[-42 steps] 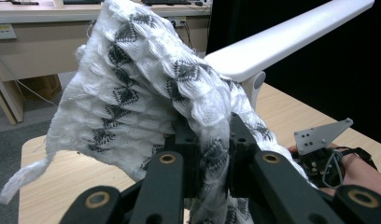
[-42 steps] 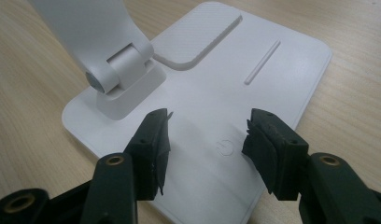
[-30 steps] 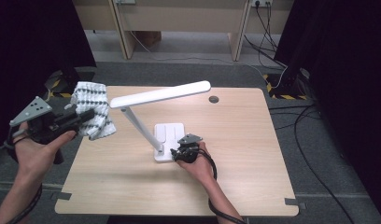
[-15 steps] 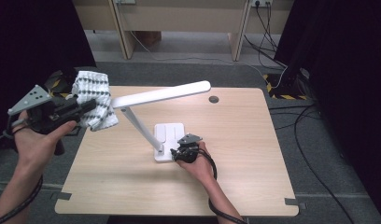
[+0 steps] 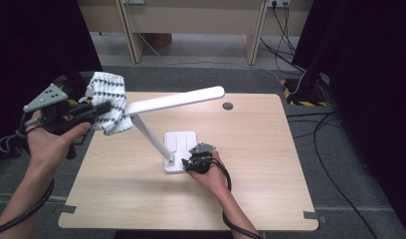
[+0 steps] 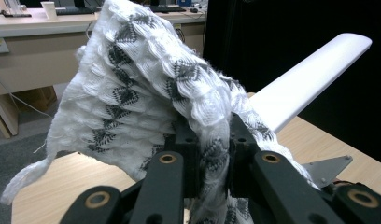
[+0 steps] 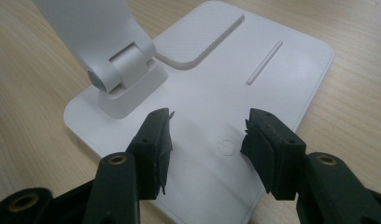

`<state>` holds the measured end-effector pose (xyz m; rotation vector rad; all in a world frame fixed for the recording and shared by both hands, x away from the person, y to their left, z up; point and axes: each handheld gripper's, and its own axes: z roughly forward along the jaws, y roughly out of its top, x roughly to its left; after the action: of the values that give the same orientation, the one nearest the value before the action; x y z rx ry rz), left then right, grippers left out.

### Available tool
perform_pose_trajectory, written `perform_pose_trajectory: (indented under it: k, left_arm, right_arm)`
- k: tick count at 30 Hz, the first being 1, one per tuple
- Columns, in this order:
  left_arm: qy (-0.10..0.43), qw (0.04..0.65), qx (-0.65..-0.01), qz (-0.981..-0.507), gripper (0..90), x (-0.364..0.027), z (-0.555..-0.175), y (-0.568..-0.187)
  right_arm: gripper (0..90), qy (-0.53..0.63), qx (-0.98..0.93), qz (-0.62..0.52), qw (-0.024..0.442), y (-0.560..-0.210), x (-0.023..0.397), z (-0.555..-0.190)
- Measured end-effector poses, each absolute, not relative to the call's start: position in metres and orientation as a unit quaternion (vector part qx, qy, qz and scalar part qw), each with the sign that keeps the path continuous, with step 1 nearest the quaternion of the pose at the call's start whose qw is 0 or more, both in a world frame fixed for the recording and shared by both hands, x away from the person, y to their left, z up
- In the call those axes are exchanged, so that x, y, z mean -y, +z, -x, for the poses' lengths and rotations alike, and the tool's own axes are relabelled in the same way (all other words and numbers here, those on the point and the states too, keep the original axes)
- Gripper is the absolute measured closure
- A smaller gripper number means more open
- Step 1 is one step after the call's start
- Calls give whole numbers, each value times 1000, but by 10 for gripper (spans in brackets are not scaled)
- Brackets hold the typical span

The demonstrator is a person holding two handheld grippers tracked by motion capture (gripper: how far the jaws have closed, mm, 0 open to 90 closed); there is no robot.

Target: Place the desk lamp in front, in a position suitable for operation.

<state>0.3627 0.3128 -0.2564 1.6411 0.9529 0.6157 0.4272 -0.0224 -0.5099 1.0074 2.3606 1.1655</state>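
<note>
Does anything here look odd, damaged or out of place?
Nothing looks damaged or spilled. The white desk lamp stands upright on the table. The left claw holds a patterned cloth in the air; the right claw is open over the lamp base.

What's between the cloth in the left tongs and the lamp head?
Nothing visible. The left tongs are shut on the cloth, held in the air beside the near end of the lamp head, with open space between them. The right tongs rest open over the lamp base.
</note>
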Motion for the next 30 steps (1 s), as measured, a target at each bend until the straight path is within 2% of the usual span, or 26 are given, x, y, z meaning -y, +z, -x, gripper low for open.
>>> perform_pose_trajectory:
  k: [15,30]
  left_arm:
    - [249,526,-410,-702,786,-306,-371,-255]
    - [255,526,-390,-712,786,-291,-372,-250]
  right_arm:
    - [508,409,-827,-353,160,-510,23,-427]
    - [508,410,-826,-352,160,-510,23,-427]
